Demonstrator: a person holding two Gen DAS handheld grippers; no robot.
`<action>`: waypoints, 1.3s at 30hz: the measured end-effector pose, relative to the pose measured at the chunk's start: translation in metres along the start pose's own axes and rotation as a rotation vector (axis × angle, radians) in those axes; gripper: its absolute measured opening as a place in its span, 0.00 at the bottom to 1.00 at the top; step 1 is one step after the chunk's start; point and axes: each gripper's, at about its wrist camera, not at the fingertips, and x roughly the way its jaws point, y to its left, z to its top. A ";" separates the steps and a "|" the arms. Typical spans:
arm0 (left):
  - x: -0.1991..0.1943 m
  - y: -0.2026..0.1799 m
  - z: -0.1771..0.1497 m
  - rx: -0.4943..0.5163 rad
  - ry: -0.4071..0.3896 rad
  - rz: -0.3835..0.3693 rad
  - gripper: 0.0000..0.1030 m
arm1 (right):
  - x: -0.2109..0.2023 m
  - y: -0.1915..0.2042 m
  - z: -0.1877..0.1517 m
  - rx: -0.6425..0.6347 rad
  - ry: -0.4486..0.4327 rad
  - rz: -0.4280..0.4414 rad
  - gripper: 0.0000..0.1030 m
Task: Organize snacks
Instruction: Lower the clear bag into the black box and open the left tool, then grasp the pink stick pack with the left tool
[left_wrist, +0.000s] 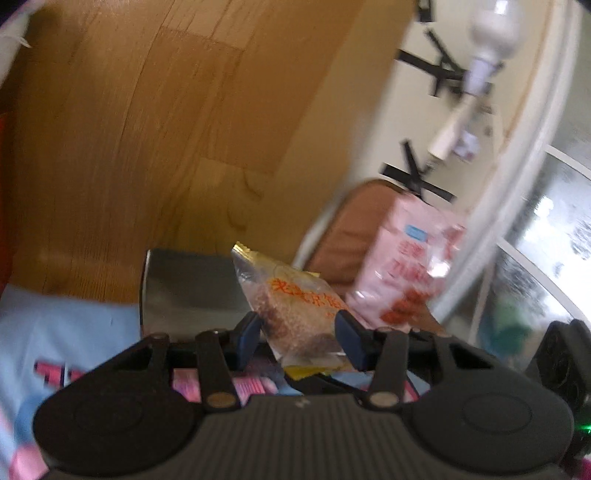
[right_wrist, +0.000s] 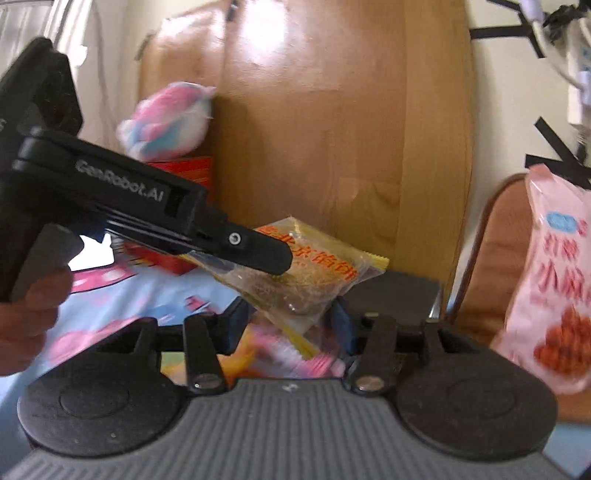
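A clear snack packet (left_wrist: 295, 306) with orange lettering and brown cakes inside hangs above the bed. In the left wrist view my left gripper (left_wrist: 299, 338) is shut on its lower part, a blue pad pressing each side. In the right wrist view the same packet (right_wrist: 325, 269) has its lower corner squeezed between the pads of my right gripper (right_wrist: 288, 325). There the left gripper (right_wrist: 273, 258) reaches in from the left, one finger lying across the packet's upper edge. A pink snack bag (left_wrist: 406, 266) (right_wrist: 554, 277) stands to the right.
A wooden board (left_wrist: 166, 129) rises behind. A grey metal box (left_wrist: 184, 288) (right_wrist: 395, 291) sits beyond the packet. The pink bag leans on a brown chair cushion (left_wrist: 354, 236). A blue patterned sheet (left_wrist: 66, 332), a plush toy (right_wrist: 170, 118), a red box (right_wrist: 188, 170) and a hand (right_wrist: 22, 317) are also in view.
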 end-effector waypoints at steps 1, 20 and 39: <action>0.010 0.005 0.003 -0.001 0.002 0.012 0.45 | 0.015 -0.008 0.005 0.002 0.009 -0.010 0.51; -0.013 0.087 -0.057 -0.143 0.059 0.223 0.50 | 0.028 -0.021 -0.028 0.248 0.160 0.048 0.51; 0.014 0.077 -0.082 -0.223 0.200 0.135 0.45 | 0.043 -0.036 -0.045 0.511 0.264 0.079 0.47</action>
